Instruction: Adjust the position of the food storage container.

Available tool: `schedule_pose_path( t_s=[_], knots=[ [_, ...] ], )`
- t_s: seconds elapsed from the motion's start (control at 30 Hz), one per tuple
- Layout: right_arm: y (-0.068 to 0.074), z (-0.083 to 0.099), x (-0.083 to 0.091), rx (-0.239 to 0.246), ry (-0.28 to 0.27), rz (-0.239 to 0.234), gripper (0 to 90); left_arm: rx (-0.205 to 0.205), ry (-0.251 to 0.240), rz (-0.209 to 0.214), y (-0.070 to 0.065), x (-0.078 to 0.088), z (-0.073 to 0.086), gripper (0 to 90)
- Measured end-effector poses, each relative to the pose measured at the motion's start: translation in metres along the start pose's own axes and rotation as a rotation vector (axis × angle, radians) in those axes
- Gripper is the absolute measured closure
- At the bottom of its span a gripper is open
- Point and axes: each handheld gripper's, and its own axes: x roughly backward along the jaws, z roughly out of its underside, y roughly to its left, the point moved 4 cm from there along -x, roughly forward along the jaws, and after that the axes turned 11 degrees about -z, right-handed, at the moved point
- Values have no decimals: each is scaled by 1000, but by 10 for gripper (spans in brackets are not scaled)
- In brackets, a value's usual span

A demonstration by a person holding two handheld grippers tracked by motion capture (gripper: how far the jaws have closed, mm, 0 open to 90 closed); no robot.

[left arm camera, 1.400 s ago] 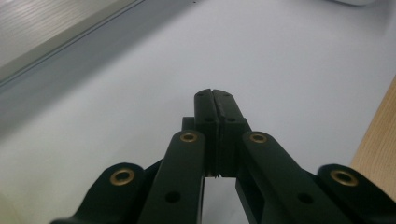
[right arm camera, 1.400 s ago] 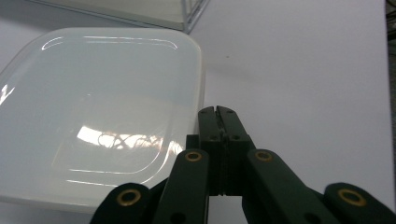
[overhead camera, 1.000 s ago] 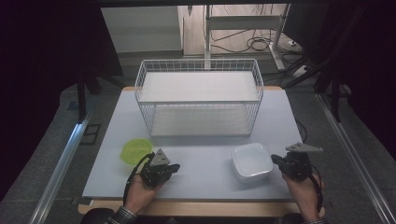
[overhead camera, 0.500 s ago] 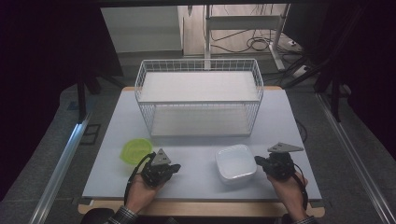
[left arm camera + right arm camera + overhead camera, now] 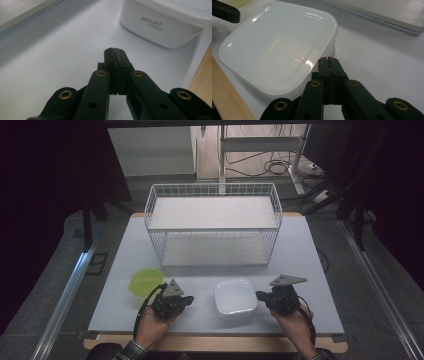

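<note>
The white box (image 5: 235, 298) is set on the bench (image 5: 310, 270) between both grippers. The right gripper (image 5: 261, 295), jaws closed on nothing, is pressed against its edge. The left gripper (image 5: 189, 298), closed and empty, is held near its other side.

The white container (image 5: 162, 27) gets chopped off by the top and right edges in the left gripper view, and the small grey print on its side is too blurry to read. In the right gripper view, the right gripper (image 5: 329, 60) covers the container's near rim, so can't tell if they touch. The green bowl (image 5: 237, 2) is just a sliver at the top edge.
</note>
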Motion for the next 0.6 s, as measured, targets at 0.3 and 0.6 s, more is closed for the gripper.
schedule_pose_path(
  t_s=[0.3, 0.6],
  knots=[
    [25, -3, -18, 38, 27, -72, 889, 4, -2, 30, -4, 0, -1, 900],
    [39, -4, -25, 72, 45, -103, 887, 6, 7, 25, -3, 1, 0, 900]
  ],
)
